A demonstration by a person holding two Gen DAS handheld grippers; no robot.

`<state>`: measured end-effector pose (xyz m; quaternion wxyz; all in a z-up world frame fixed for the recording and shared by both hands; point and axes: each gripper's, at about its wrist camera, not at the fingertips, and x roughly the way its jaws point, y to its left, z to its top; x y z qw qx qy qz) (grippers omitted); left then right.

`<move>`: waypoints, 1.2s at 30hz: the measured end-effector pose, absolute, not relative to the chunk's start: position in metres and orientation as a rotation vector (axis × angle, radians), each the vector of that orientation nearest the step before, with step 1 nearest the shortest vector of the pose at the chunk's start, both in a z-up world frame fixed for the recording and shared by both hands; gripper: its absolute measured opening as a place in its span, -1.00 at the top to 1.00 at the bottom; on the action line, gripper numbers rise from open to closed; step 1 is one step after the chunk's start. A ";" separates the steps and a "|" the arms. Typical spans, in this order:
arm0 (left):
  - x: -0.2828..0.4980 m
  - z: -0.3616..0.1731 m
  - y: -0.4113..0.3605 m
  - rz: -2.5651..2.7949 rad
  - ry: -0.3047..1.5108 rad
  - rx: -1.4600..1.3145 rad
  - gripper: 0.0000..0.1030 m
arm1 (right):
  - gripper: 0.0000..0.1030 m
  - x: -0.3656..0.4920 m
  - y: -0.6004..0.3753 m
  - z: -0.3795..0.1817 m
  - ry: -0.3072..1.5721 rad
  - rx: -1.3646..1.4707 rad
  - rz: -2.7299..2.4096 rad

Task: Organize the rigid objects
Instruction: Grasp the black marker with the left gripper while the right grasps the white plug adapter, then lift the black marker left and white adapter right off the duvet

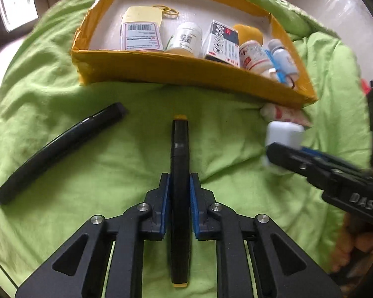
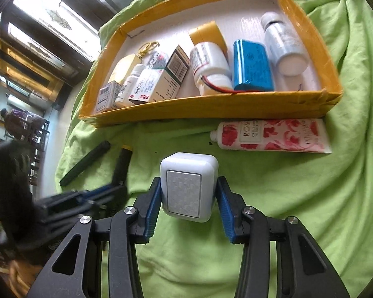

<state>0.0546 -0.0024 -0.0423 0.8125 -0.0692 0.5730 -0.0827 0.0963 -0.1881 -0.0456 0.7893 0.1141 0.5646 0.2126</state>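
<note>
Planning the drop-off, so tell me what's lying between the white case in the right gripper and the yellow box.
Only the rose hand cream tube on green cloth, right of the direct line from white case to yellow box; right wrist view.

Green sheet (image 2: 298, 211) — bearing yellow tray (image 2: 211, 106), rose tube (image 2: 273, 135), (black) marker (image 1: 59, 154).

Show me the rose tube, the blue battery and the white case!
rose tube (image 2: 273, 135), right wrist view, middle of its flowered body
blue battery (image 2: 252, 65), right wrist view, its top face
white case (image 2: 186, 186), right wrist view, its patterned front
</note>
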 end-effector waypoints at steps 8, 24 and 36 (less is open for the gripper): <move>0.039 -0.041 -0.007 -0.147 1.214 -0.136 0.75 | 0.24 0.092 -0.185 -0.059 1.247 0.158 0.405; 0.033 -0.047 -0.005 -0.140 1.214 -0.146 0.76 | 0.24 0.075 -0.190 -0.032 1.182 0.235 0.497; 0.023 -0.045 -0.004 -0.112 1.173 -0.159 0.76 | 0.24 0.064 -0.197 -0.027 1.164 0.263 0.517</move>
